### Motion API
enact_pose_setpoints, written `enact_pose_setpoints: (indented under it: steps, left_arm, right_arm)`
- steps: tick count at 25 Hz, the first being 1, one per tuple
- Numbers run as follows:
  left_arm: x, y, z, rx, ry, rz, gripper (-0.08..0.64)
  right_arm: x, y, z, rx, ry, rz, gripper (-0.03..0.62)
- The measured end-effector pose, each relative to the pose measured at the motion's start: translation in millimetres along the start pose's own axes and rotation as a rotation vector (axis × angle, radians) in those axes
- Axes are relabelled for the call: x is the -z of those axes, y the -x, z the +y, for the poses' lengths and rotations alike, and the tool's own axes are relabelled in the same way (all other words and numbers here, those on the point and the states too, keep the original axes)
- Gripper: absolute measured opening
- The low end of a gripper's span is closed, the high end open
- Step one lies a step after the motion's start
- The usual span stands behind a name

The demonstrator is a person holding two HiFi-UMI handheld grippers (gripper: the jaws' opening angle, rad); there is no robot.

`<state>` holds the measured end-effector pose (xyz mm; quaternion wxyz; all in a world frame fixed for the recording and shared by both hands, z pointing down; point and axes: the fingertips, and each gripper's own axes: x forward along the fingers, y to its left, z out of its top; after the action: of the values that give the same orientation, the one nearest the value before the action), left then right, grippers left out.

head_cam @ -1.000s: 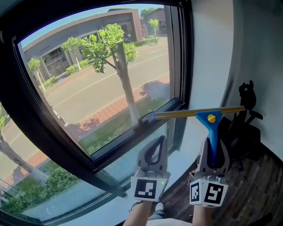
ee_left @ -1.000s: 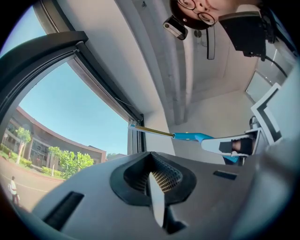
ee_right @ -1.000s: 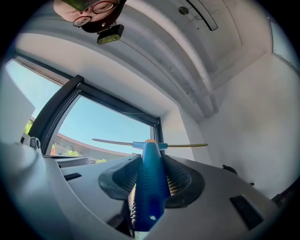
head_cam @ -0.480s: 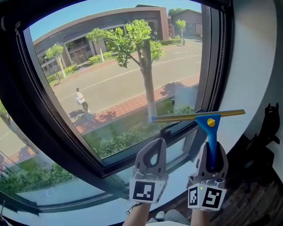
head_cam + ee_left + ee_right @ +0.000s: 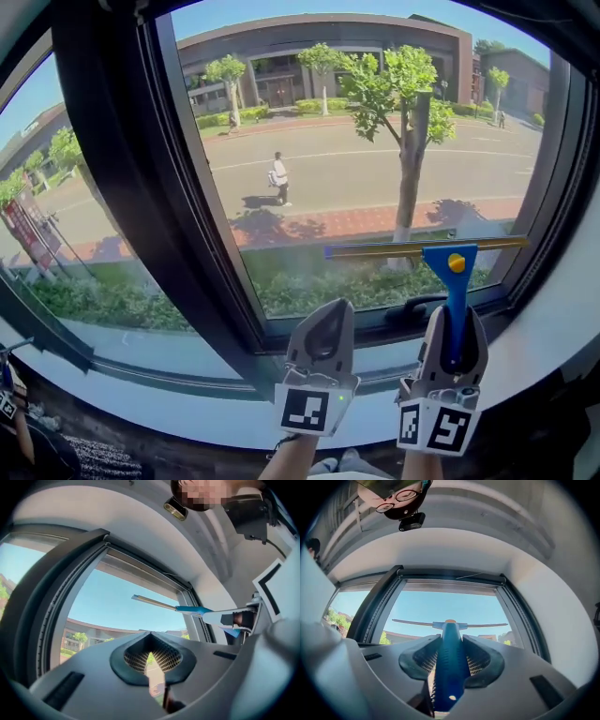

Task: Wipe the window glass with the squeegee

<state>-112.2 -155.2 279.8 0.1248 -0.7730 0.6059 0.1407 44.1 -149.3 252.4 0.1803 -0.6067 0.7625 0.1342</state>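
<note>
The right gripper (image 5: 455, 321) sits at about 5 o'clock in the head view. Its fingers (image 5: 434, 342) are closed tight on the blue handle of the squeegee (image 5: 457, 281). The right gripper view shows the same grip: in the right gripper (image 5: 450, 654), the ribbed handle fills the space between both pads and the squeegee (image 5: 450, 626) stands straight up toward 12 o'clock.

The squeegee's brass-coloured blade runs level, from 9 to 3 o'clock, across the lower part of the window glass (image 5: 356, 178), just above the bottom rail of the dark window frame (image 5: 122, 197). Whether the rubber edge actually touches the pane cannot be told.

The left gripper (image 5: 328, 317) is at 6 o'clock in the head view, just beside the right one at its 9 o'clock. In the left gripper view, the fingers of the left gripper (image 5: 151, 641) meet at the tips with nothing between them, and the squeegee (image 5: 187, 609) shows off toward 2 o'clock.

Through the glass a pedestrian (image 5: 278, 176) is on the road at 12 o'clock, with a tree (image 5: 408, 141) toward 1 o'clock.
</note>
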Motion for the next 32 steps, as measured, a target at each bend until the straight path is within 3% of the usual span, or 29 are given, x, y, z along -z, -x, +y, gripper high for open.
enact_pose_setpoints:
  steps: [7, 11, 20, 32]
  left_arm:
    - [-6, 39, 44, -0.201, -0.087, 0.025, -0.006]
    - [-11, 46, 69, -0.258, -0.116, 0.044, -0.006]
    - [-36, 43, 91, -0.233, -0.169, -0.035, -0.006]
    - [-31, 33, 99, -0.186, -0.146, -0.020, -0.006]
  right_arm:
    - [6, -16, 51, -0.178, -0.098, -0.015, 0.149]
    - [2, -30, 79, -0.224, -0.126, -0.026, 0.149]
    - [-24, -55, 108, -0.204, -0.136, -0.118, 0.149]
    - [-106, -117, 133, -0.144, -0.088, -0.280, 0.149]
